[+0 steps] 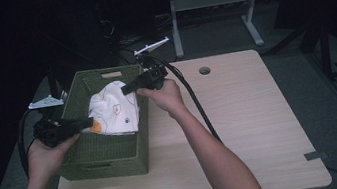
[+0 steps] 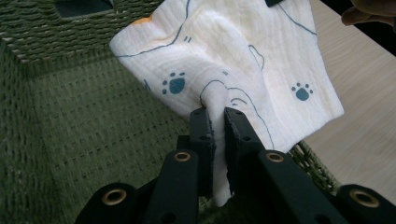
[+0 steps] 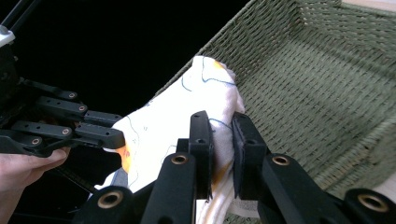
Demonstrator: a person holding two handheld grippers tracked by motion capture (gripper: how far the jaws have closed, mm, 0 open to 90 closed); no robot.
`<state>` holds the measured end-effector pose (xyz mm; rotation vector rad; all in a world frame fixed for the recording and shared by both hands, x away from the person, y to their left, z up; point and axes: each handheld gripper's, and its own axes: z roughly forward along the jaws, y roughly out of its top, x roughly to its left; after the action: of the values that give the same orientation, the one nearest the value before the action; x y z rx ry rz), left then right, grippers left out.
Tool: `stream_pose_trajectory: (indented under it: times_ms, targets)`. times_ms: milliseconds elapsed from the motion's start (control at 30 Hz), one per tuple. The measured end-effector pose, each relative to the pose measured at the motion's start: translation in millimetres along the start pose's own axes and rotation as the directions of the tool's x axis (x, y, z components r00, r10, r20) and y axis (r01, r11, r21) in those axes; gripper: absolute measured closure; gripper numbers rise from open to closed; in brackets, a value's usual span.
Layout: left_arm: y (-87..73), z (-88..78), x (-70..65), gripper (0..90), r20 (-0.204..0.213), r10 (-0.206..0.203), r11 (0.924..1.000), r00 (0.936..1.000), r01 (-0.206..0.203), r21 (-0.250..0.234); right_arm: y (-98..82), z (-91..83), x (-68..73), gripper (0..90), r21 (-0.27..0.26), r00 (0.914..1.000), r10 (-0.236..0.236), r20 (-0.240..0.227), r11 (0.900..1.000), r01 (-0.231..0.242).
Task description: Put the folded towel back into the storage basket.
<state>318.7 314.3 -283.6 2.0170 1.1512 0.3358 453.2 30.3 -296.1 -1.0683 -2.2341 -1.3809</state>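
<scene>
Over green woven basket (image 1: pixel 109 154) at table's (image 1: pixel 252 127) left edge, white paw-print cloth (image 1: pixel 113 110) hangs stretched; left tongs (image 1: pixel 87 123) clamped on its near-left corner; right tongs (image 1: pixel 125 88) clamped on its far edge.

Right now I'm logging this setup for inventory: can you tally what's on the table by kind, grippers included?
Green woven basket: 1
White patterned cloth, held over the basket: 1
Grippers, left gripper and right gripper, each shut on the cloth: 2
Total: 4
</scene>
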Motion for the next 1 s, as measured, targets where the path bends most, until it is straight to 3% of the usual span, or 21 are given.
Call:
stream_pose_trajectory:
  times_ms: [567,1000]
  targets:
    - [-16.2,3.1,28.1,83.2,-0.027,-0.044,0.9984,0.9987,0.045,0.034,-3.1,32.8,-5.5,79.8,0.014,0.9999,0.015,-0.008,1.000,-0.015]
    - [-25.0,7.5,37.2,83.2,-0.041,-0.051,0.9972,0.9979,0.053,0.052,-6.5,49.1,-9.1,79.5,0.030,0.9995,0.030,-0.012,0.999,-0.030]
